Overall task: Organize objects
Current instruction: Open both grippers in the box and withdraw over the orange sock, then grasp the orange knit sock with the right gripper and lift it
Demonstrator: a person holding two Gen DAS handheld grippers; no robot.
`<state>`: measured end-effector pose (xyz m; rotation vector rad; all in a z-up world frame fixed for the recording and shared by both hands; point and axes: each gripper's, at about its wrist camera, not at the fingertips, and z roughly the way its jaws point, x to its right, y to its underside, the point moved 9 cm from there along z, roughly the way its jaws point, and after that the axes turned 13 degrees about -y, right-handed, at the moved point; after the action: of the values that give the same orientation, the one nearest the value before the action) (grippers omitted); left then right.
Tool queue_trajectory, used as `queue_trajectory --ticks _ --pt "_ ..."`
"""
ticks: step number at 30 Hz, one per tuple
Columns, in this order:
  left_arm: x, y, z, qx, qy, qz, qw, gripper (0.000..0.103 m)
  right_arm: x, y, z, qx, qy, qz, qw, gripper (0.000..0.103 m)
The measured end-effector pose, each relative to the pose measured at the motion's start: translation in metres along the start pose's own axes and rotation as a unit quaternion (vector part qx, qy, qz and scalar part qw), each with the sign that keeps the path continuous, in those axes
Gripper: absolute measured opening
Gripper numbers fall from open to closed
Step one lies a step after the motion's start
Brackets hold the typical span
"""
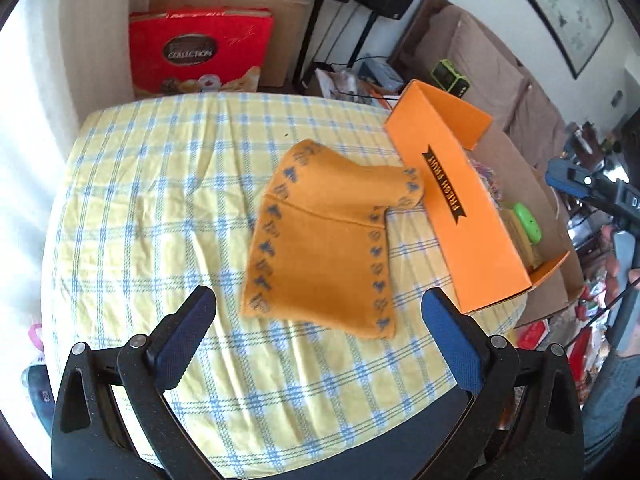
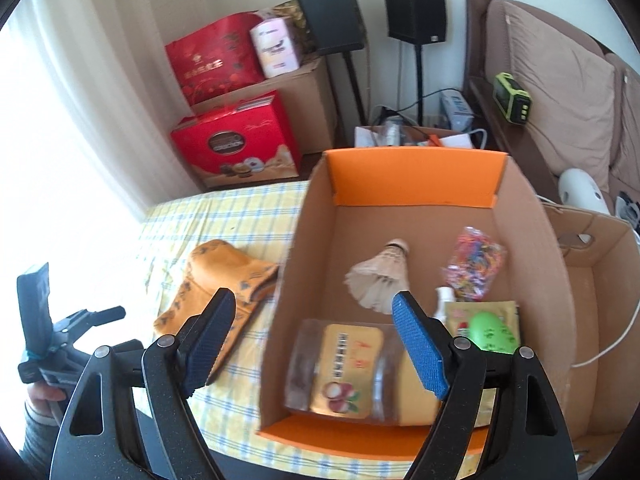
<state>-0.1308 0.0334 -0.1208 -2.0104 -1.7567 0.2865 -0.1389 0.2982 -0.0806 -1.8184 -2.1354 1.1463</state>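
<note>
**Q.** What does the figure show, and where is the thing you must put away?

**A.** The orange cloth (image 1: 320,240), edged with dark motifs, lies crumpled on the yellow-and-blue checked tablecloth (image 1: 160,184), just beside the orange-sided cardboard box (image 2: 412,176). One corner of it reaches the box's outer wall. Already in the box are a shuttlecock (image 2: 380,276), a bag of coloured bands (image 2: 474,262), a green egg-shaped object (image 2: 494,332) and a snack packet (image 2: 344,368).

**Q.** How do the tongs stand?

**A.** Your left gripper (image 1: 320,324) is spread wide and empty, the cloth's near edge lying just ahead of it. Your right gripper (image 2: 316,340) is also parted and empty, hovering over the near wall of the box. No earlier view is given here.

**Q.** How would you do the step well?

**A.** By my reading, the cloth is the last loose item. Bring the left gripper down onto a raised fold, not the flat hem, so the pads catch fabric and not the tablecloth beneath. Lift until the trailing edge clears the box wall, then lower it over the free floor at the far end. Keep your right gripper out of the path; it may steady the box if the cloth drags.
</note>
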Motion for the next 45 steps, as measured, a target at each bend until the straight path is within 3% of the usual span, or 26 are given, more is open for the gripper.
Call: queue_trajectory --ticks 7,15,24,30,35,38,44,45 --pt "-0.034 0.017 0.013 -0.009 -0.001 -0.049 0.9988 0.103 -0.040 0.008 0.034 -0.017 -0.027 -0.022 0.999 0.082" --pt "-0.035 0.018 0.026 -0.017 0.007 -0.059 0.9981 0.098 -0.070 0.013 0.064 -0.031 -0.039 -0.043 0.998 0.082" --pt "-0.040 0.017 0.036 -0.020 0.001 -0.075 0.9970 0.098 -0.081 0.014 0.086 -0.031 0.000 -0.075 0.997 0.082" --pt "-0.038 0.016 0.040 -0.021 0.002 -0.078 0.9968 0.098 -0.085 0.021 0.101 -0.038 -0.001 -0.080 0.996 0.082" --pt "-0.026 0.016 0.048 -0.027 0.012 -0.071 0.9971 0.083 -0.087 0.022 0.105 -0.039 -0.002 -0.078 0.996 0.082" --pt "-0.021 0.015 0.054 -0.031 0.014 -0.070 0.9970 0.068 -0.087 0.021 0.106 -0.039 -0.002 -0.077 0.996 0.082" --pt "-0.022 0.006 0.059 -0.012 0.007 -0.067 0.9977 0.020 -0.084 0.023 0.106 -0.038 -0.001 -0.073 0.997 0.082" --pt "-0.023 0.004 0.058 -0.005 0.008 -0.068 0.9977 0.005 -0.084 0.024 0.106 -0.038 -0.003 -0.073 0.997 0.082"
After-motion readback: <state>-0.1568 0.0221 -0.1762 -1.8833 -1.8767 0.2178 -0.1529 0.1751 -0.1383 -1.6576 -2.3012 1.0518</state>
